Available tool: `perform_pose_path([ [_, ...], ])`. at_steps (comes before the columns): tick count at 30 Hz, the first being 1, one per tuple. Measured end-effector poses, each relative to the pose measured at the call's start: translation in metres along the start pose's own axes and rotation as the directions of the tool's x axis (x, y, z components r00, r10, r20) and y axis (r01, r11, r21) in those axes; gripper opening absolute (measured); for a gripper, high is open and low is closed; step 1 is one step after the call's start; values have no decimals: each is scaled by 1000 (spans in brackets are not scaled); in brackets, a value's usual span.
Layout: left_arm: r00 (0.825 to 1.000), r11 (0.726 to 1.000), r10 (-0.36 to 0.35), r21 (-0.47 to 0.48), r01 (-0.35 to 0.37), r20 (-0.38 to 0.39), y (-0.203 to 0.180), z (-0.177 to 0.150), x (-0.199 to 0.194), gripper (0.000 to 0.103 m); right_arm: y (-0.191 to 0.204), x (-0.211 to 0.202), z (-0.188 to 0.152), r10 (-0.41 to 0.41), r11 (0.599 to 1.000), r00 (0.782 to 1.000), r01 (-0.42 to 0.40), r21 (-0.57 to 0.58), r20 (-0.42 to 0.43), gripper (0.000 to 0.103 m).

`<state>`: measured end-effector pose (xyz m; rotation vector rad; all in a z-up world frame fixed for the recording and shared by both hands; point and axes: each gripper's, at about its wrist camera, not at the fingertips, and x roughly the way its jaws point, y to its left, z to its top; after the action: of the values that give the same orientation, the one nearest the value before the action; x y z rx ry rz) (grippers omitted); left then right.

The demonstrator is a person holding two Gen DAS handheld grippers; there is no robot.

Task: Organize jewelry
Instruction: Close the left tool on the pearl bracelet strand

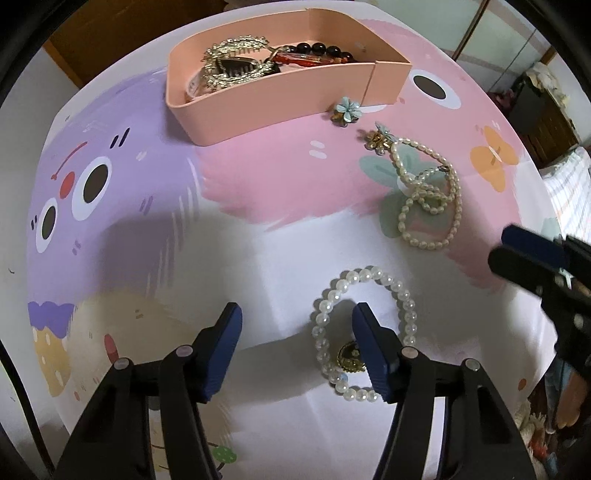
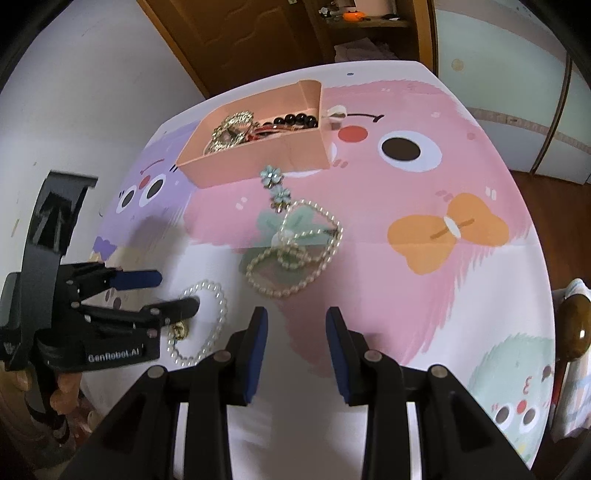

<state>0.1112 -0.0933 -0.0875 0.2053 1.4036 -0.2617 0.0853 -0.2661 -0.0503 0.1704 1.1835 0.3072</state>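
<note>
A pink tray [image 1: 280, 99] [image 2: 258, 155] at the back holds gold jewelry [image 1: 232, 59] and a dark bead bracelet [image 1: 317, 48]. A white pearl bracelet [image 1: 402, 291] [image 2: 214, 295] with a gold charm [image 1: 349, 354] lies on the cloth. My left gripper [image 1: 295, 321] [image 2: 177, 291] is open; its right finger sits inside the bracelet's loop. A long pearl necklace [image 1: 428, 199] [image 2: 295, 251] with flower ends lies in the middle. A blue flower piece [image 1: 345, 110] [image 2: 271, 177] lies by the tray. My right gripper [image 2: 297, 325] [image 1: 524, 251] is open and empty, just short of the necklace.
The table wears a cartoon cloth [image 1: 258, 177] [image 2: 424, 184] in pink, purple and white. A wooden door [image 2: 240, 33] and a white wall [image 2: 74, 92] stand behind. A wooden chair knob [image 2: 576, 328] shows at the table's right edge.
</note>
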Motion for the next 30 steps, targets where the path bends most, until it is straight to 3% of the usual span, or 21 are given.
perform_pose_path([
  [3, 1000, 1000, -6, 13, 6, -18, -1, 4, 0, 58, -5, 0, 11, 0, 1000, 1000, 0, 3, 3, 33],
  [5, 1000, 1000, -8, 23, 8, -18, -3, 5, -1, 46, -8, 0, 18, 1, 1000, 1000, -1, 8, 5, 33],
  [7, 1000, 1000, -9, 21, 9, -20, -4, 8, -3, 7, -12, 1, 28, 1, 1000, 1000, -1, 13, 5, 33],
  [14, 997, 993, -73, -99, 72, -8, 12, 8, -3, 5, -35, 15, 61, 13, 997, 999, -10, 70, -44, 33],
  [19, 995, 978, -89, -184, 97, 48, 33, 1, -19, 5, -40, 29, 76, 40, 995, 994, -31, 94, -102, 33],
  [30, 986, 955, -129, -254, 152, 104, 54, -1, -49, 5, 16, 45, 77, 61, 988, 975, -90, -127, -212, 33],
])
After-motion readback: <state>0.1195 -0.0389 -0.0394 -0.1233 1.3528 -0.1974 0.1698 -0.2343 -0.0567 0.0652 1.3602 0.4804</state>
